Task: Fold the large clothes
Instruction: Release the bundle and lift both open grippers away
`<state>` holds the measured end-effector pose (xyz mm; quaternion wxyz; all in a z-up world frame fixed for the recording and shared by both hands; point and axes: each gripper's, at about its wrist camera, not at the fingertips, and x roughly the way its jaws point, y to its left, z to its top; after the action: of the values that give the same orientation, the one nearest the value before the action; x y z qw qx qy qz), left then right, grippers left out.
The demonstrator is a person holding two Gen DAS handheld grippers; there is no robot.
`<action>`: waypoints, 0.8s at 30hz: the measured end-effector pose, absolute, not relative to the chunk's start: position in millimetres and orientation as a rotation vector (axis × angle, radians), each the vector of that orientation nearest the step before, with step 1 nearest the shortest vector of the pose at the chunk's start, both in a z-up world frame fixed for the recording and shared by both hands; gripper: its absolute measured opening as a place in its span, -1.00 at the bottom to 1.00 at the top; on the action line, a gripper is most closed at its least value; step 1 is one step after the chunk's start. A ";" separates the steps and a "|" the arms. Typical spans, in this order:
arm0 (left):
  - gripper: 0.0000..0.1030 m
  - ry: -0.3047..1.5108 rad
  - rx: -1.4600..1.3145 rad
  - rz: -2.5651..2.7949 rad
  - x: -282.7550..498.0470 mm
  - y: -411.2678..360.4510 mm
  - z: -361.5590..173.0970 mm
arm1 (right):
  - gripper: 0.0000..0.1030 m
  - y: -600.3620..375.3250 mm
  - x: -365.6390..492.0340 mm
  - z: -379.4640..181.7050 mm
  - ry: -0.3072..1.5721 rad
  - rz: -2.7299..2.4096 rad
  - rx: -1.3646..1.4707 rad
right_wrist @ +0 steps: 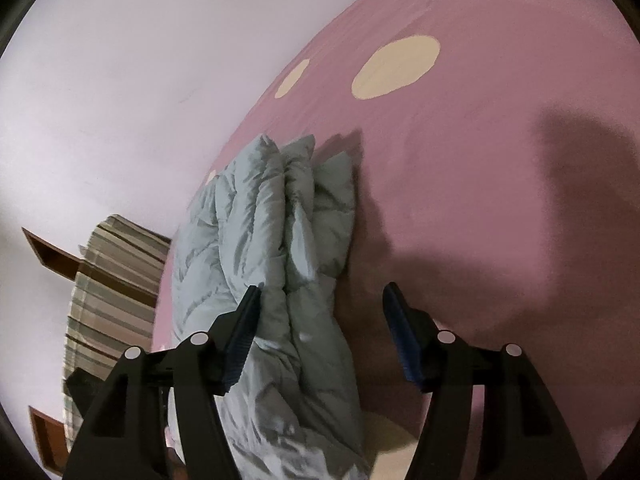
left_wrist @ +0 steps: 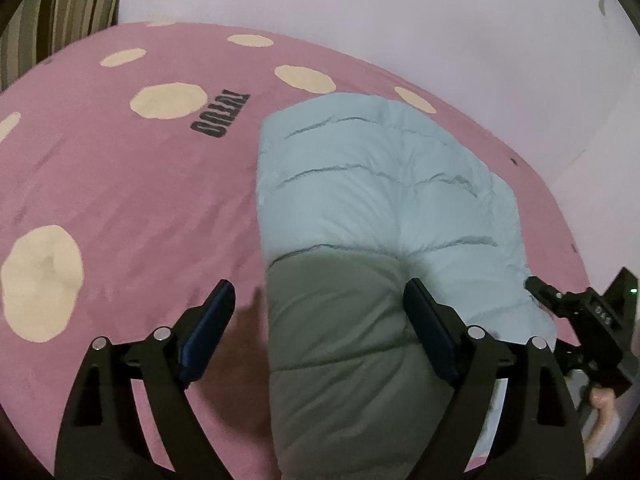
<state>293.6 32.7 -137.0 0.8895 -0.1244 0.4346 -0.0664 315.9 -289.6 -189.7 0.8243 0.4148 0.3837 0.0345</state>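
Pink bedspread (left_wrist: 120,208) clear left of jacket (left_wrist: 380,200)

A home bedroom is indicated by a bed covered with a pink spotted sheet (left_wrist: 120,184), plain pale walls (left_wrist: 400,20) behind it, and striped curtains (left_wrist: 72,4) at upper left.

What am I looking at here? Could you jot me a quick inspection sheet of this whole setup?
Surface: pink bedcover with cream dots.
Job's things: pale blue quilted puffer jacket, folded into a bundle on the bedcover.
Clutter: nothing seen.
Grippers: left hand-held gripper open, straddling the jacket's edge; right hand-held gripper open, jacket between its fingers, unpinched.
Cables: nothing seen.
Surroundings: pale wall, striped fabric, wooden shelves.
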 end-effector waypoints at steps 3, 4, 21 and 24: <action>0.67 0.888 -0.226 -0.119 283.7 31.0 -130.2 | 0.20 -285.9 305.6 -177.3 0.804 0.021 0.824; 0.67 0.879 -0.210 -0.112 279.8 29.9 -126.8 | 0.20 -287.2 302.1 -174.5 0.801 0.008 0.806; 0.86 0.739 -0.067 -0.027 218.7 11.3 -66.3 | 0.40 -243.6 247.1 -102.9 0.737 -0.121 0.416; 0.86 0.729 -0.079 -0.026 208.4 12.8 -58.1 | 0.45 -234.7 239.4 -91.9 0.724 -0.113 0.380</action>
<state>208.4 12.8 -58.1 0.9335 -0.0387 0.3564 -0.0126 239.4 -234.7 -91.9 0.9161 0.1846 0.3517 -0.0550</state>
